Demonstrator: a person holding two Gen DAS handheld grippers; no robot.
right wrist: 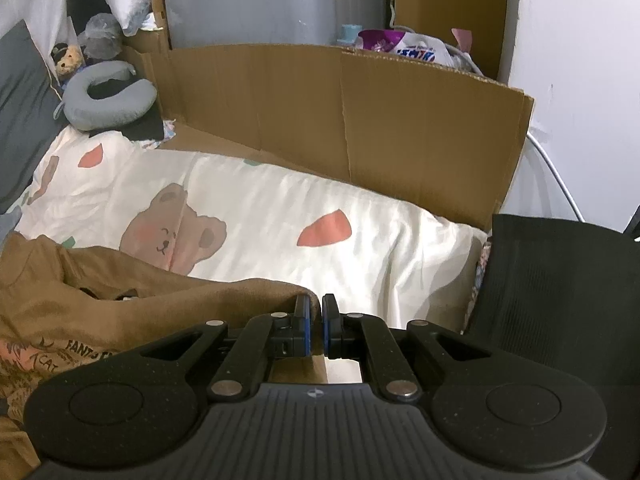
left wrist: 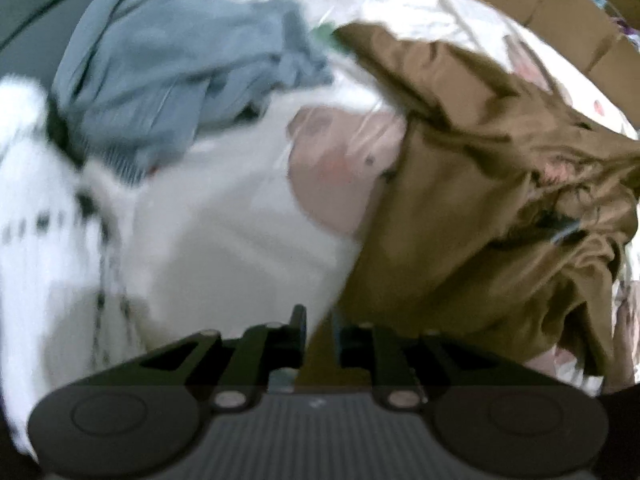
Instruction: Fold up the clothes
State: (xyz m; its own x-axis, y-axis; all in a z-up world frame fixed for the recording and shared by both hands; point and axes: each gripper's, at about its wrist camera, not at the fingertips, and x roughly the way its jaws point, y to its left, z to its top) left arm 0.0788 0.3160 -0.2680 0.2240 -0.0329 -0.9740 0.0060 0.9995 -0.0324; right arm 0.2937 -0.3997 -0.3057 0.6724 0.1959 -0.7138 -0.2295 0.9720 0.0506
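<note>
Grippers both pinch the brown shirt (right wrist: 52, 320): right gripper (right wrist: 314, 320) low over the bedsheet (right wrist: 280, 216), left gripper (left wrist: 318, 332) likewise clamped.

A matt brown cloth shirt (right wrist: 100, 308) lies creased on a smooth cream printed cotton bedsheet (right wrist: 280, 216); behind stands rough brown corrugated cardboard (right wrist: 340, 120), with a ribbed grey-blue knit garment (left wrist: 160, 72) nearby.

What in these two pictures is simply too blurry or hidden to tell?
- Left wrist view: the white garment with dark marks is motion-blurred; its pattern is unreadable.
- Left wrist view: whether the left gripper pinches the brown shirt is unclear; the jaws are smeared.
- Right wrist view: the brown shirt's printed text is cut off by the gripper body.
- Right wrist view: the cardboard box hides what lies behind it.
</note>
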